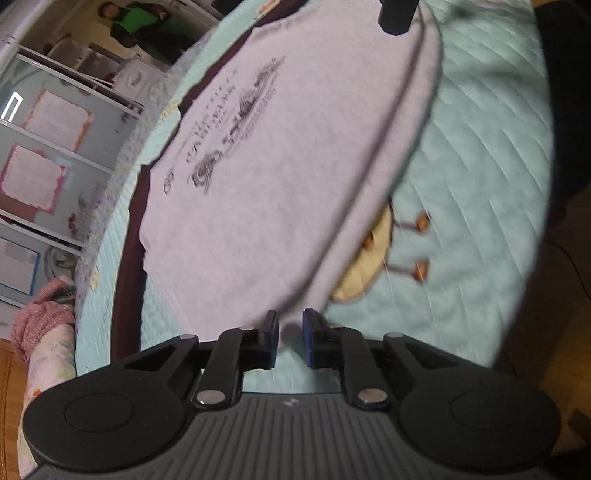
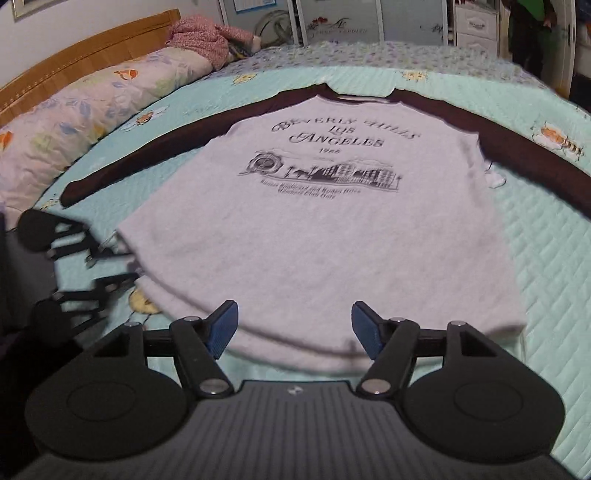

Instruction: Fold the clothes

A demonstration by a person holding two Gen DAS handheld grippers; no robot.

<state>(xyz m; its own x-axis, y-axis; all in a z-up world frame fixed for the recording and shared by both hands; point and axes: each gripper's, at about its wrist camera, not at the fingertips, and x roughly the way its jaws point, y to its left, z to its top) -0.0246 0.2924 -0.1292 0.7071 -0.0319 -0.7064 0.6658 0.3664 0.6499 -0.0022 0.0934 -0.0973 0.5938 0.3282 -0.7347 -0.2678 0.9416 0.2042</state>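
A pale lilac sweatshirt (image 2: 314, 236) with dark maroon sleeves (image 2: 147, 155) and a black "Beverly Hills Los Angeles" print lies face up on a mint quilted bedspread (image 2: 554, 258), both sleeves spread out. My left gripper (image 1: 290, 332) sits at the hem's left corner, its blue pads nearly together with the lilac fabric pinched between them; in the right wrist view it shows as a blurred dark shape (image 2: 125, 266). My right gripper (image 2: 293, 325) stands wide open just in front of the hem's middle, nothing between its fingers.
A floral rolled duvet (image 2: 74, 122) and a pink garment (image 2: 199, 37) lie along the wooden headboard (image 2: 85, 48) at the far left. Wardrobe doors (image 2: 340, 18) and white drawers stand beyond the bed. A person in green (image 2: 528, 26) stands at the back right.
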